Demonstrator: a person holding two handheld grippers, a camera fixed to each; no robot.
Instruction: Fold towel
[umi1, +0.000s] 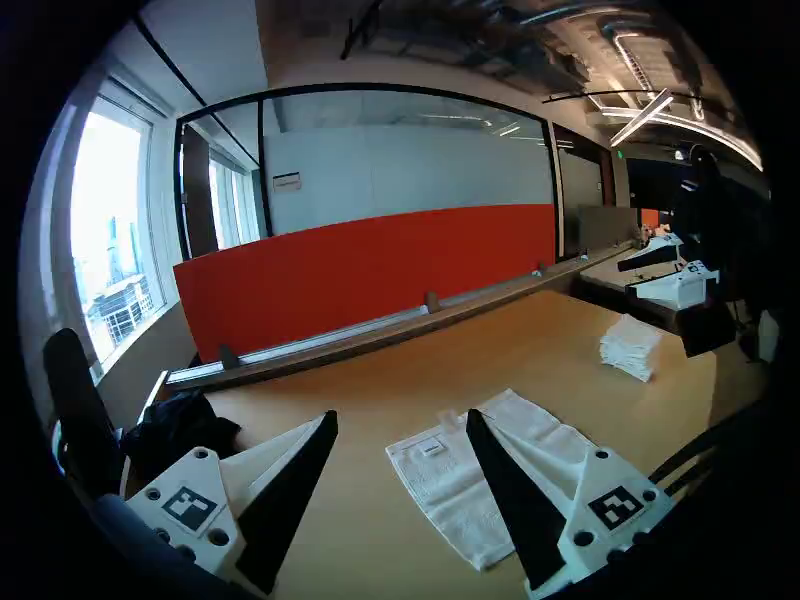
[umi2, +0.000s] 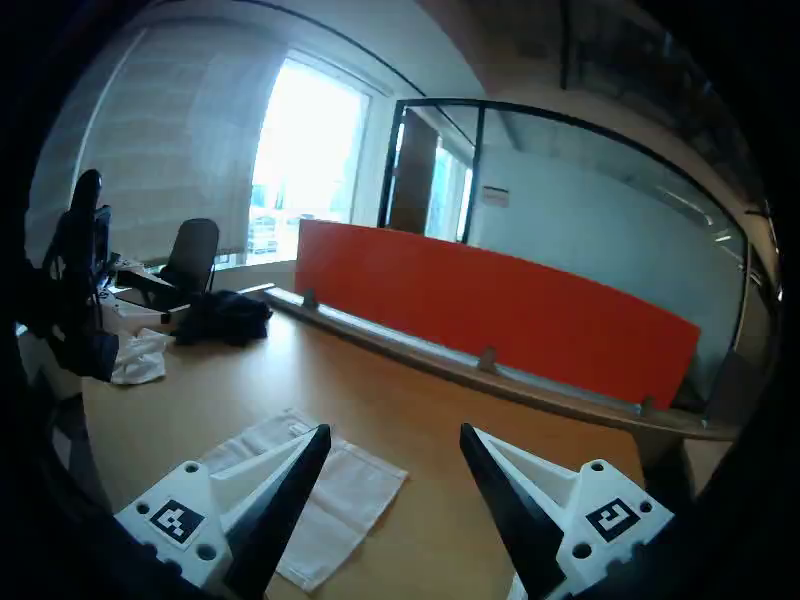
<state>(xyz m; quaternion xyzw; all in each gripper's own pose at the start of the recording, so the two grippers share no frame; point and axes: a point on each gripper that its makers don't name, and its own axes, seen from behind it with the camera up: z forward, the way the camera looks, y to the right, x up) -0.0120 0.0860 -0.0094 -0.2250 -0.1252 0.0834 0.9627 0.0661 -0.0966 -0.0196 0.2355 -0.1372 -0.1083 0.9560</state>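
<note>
Desk (umi1: 450, 360): light wood, long, taking up the lower half of both views. Red screen (umi1: 370, 270): upright along the far edge of the desk, running most of its length. The right gripper view shows the same desk (umi2: 430, 510) and red screen (umi2: 500, 300).

Office chair (umi2: 190, 255): dark, at the far end of the desk by the bright window (umi2: 305, 150).

Towel (umi1: 450, 490): white, spread flat on the desk near its front edge. In the left gripper view it lies low and right of centre, partly behind that gripper's right-hand finger. In the right gripper view the towel (umi2: 345, 490) lies low and left of centre, partly behind the left-hand finger. Contact between fingers and towel cannot be determined.

Dark garment (umi2: 225, 315): heaped on the desk near the chair, well apart from the towel.

Left gripper (umi1: 400, 414): fingers spread wide, nothing between them.

Right gripper (umi2: 395, 428): fingers likewise wide apart, nothing held.

Stack of folded towels (umi1: 630, 345): white, on the desk well beyond the flat towel.

Crumpled white cloth (umi2: 140, 358): on the desk at the left edge of the right gripper view.

Label (umi1: 430, 447): small tag on the flat towel's far edge.
</note>
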